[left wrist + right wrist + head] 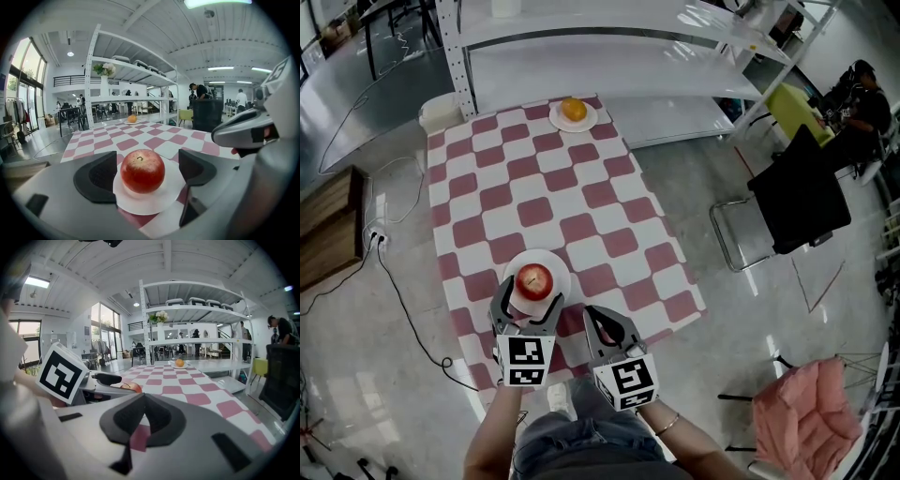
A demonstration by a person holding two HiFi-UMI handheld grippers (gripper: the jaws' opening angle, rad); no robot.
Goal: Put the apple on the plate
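A red apple [534, 278] [142, 170] rests upright on a small white plate [557, 270] [154, 200] near the front edge of the checkered table [581, 202]. My left gripper [528, 303] [148, 171] is open, its two black pads [99, 176] standing on either side of the apple with a gap on both sides. Beside it to the right, my right gripper [602, 321] [143, 414] is shut on nothing, over the table's front edge. From the right gripper view, the apple [133, 386] peeks out behind the left gripper [107, 379].
An orange [573, 109] [132, 118] [179, 363] lies on a second white plate [557, 118] at the table's far end. A white metal shelf rack [609, 47] stands behind. A black chair [792, 202] stands at the right, and cables [403, 300] run over the floor at the left.
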